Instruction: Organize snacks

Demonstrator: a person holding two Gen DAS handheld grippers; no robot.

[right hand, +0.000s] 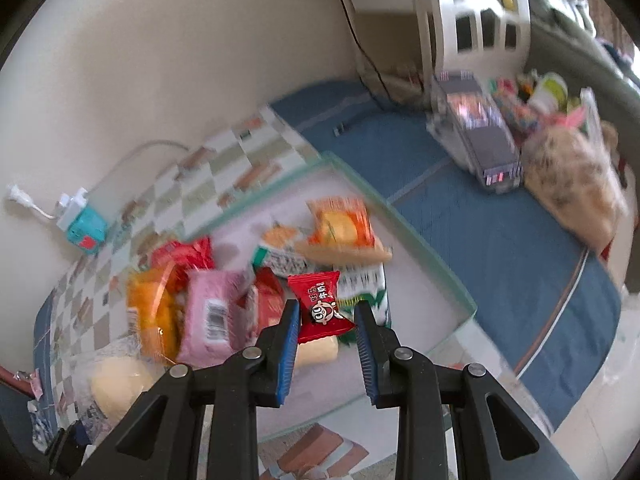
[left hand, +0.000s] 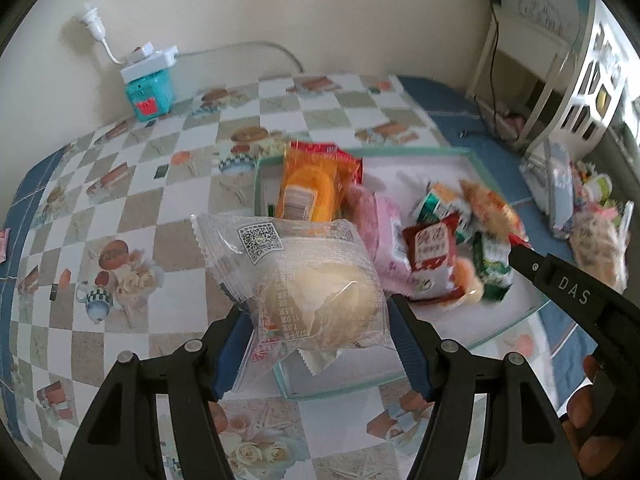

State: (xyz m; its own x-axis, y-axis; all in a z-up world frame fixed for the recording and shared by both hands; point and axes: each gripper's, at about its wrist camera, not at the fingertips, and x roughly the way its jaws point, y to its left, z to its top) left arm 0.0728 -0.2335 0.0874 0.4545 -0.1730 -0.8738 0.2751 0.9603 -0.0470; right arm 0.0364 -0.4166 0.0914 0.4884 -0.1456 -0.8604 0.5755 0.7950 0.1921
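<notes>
1. Left wrist view. The left gripper [left hand: 320, 332] is clenched on a clear-wrapped bun [left hand: 316, 296], held just above the near corner of the green-rimmed tray [left hand: 420, 151] on the checked tablecloth [left hand: 168, 184]. The bun is judged light and soft, its film slippery, so the crimped wrapper margin is the safer hold than the bread itself.
2. In the tray, this view shows one orange packet [left hand: 310, 188], one pink packet [left hand: 378, 232] and one red sachet [left hand: 432, 252]; the green-and-white packets are too blurred to count. The right gripper enters at the right edge.
3. Right wrist view. The right gripper [right hand: 327, 340] grasps one small red candy packet [right hand: 322, 306] above the tray [right hand: 460, 292]. It is judged very light and crinkly, best pinched across its flat faces.
4. One teal box [right hand: 86, 234] stands by the wall. Other wrapped goods [right hand: 576, 184] lie well apart on the blue cloth [right hand: 500, 264].
</notes>
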